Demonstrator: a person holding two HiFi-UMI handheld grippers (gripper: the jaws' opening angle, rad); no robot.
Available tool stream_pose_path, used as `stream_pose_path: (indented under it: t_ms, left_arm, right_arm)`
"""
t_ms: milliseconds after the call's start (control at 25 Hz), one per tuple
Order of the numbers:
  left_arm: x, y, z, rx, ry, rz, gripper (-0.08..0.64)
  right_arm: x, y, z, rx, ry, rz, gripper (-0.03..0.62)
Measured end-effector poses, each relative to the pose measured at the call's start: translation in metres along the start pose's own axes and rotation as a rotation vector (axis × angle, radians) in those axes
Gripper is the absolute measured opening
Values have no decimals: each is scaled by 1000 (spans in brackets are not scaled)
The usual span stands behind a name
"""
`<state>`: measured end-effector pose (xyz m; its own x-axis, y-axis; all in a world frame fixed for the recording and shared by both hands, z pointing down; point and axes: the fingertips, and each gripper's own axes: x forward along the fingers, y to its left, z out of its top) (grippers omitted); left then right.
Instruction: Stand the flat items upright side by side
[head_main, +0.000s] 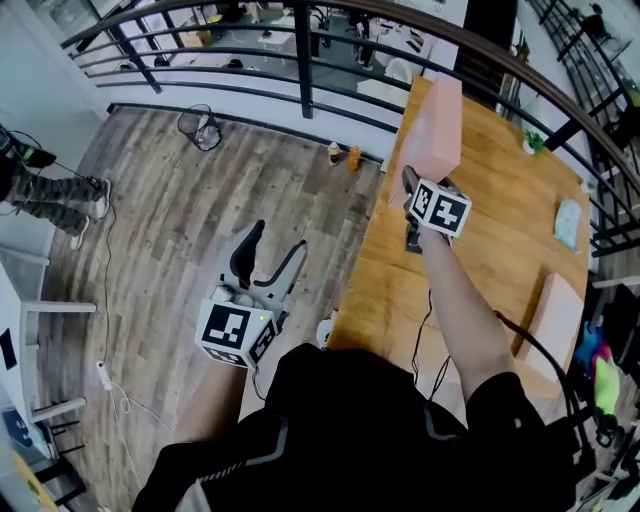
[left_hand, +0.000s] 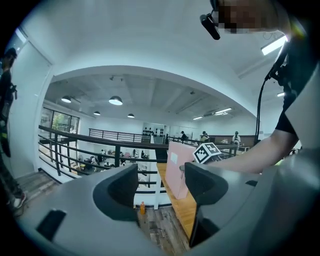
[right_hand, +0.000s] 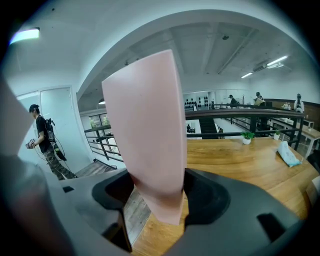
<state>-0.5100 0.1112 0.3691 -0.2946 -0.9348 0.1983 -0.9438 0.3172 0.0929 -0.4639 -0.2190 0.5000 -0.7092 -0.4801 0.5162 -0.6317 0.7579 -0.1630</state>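
Gripping a pink flat box (right_hand: 145, 125) upright between its jaws, the right gripper (right_hand: 160, 197) is held over the left edge of the wooden table (right_hand: 235, 160). Left gripper (left_hand: 160, 192): jaws apart, empty, off-table above plank floor (head_main: 180, 230). Second pink box (head_main: 555, 320) laid flat rightward.

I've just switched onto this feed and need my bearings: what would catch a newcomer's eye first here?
A tall pink box is held upright at the far left end of the wooden table, clamped in the jaws of the right gripper. The left gripper hangs off the table over the plank floor, jaws apart and empty. A second pink box lies flat near the table's right edge.
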Motion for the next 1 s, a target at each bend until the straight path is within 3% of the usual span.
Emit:
stream_pose_path:
  t_ms: [760, 1000]
  left_arm:
    - [-23, -6, -14, -16, 38, 14, 310]
    - [-22, -1, -12, 9, 44, 31, 310]
  right_arm:
    - [24, -7, 15, 17, -10, -18, 325]
    - [13, -3, 21, -48, -57, 12, 366]
